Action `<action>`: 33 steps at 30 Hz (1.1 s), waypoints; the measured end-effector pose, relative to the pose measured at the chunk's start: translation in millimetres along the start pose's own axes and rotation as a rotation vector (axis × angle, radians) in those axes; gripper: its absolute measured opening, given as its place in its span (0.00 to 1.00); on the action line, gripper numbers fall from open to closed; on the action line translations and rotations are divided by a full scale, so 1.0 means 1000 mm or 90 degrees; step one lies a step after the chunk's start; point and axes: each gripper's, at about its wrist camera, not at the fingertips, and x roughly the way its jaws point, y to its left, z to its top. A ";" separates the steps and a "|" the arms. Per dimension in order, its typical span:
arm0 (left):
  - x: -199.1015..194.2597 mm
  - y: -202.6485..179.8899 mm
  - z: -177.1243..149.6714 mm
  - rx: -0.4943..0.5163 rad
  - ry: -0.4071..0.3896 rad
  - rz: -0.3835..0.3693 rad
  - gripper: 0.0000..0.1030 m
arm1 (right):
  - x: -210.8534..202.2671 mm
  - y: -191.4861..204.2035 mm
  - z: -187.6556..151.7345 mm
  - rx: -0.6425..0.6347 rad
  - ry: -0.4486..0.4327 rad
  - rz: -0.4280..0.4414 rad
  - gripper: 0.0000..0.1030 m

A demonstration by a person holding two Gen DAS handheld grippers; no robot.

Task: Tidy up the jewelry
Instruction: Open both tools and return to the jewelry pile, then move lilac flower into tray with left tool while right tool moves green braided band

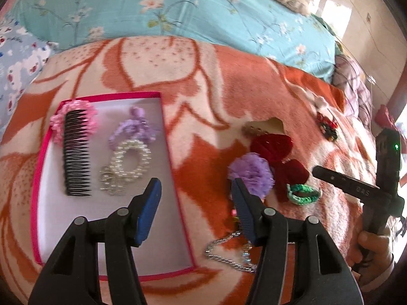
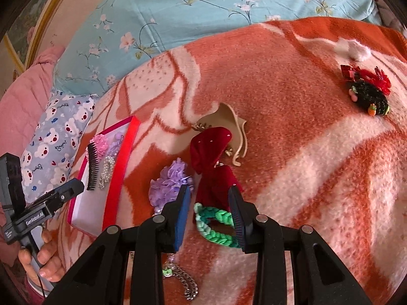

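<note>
Orange-and-cream blanket (image 1: 229, 81), turquoise floral bedding (image 1: 152, 7), glossy pale floor (image 1: 356, 12)

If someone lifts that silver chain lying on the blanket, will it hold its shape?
Probably not. The silver chain lies in loose curves on the blanket, so it should droop and dangle. Its small links look smooth, so it may slip from a light pinch.

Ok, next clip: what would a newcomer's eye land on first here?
Probably the pink-rimmed box on the orange blanket, already holding a black comb and a pearl bracelet. Next, the loose pile beside it: a purple flower, red velvet bow and green braided band between the right tool's fingers.
</note>
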 end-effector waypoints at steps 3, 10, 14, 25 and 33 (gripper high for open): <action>0.008 -0.014 0.000 0.017 0.010 -0.005 0.55 | 0.002 -0.007 0.000 0.008 0.002 -0.004 0.33; 0.028 -0.038 0.001 0.041 0.036 -0.021 0.55 | 0.009 -0.021 -0.001 0.021 0.013 -0.001 0.33; 0.040 -0.046 0.001 0.048 0.051 -0.033 0.55 | 0.009 -0.025 -0.003 0.026 0.020 -0.002 0.33; 0.094 -0.071 0.000 0.076 0.109 -0.039 0.60 | 0.015 -0.022 -0.022 -0.065 0.075 -0.057 0.47; 0.122 -0.082 -0.004 0.115 0.129 -0.017 0.27 | 0.019 -0.013 -0.031 -0.122 0.089 -0.101 0.32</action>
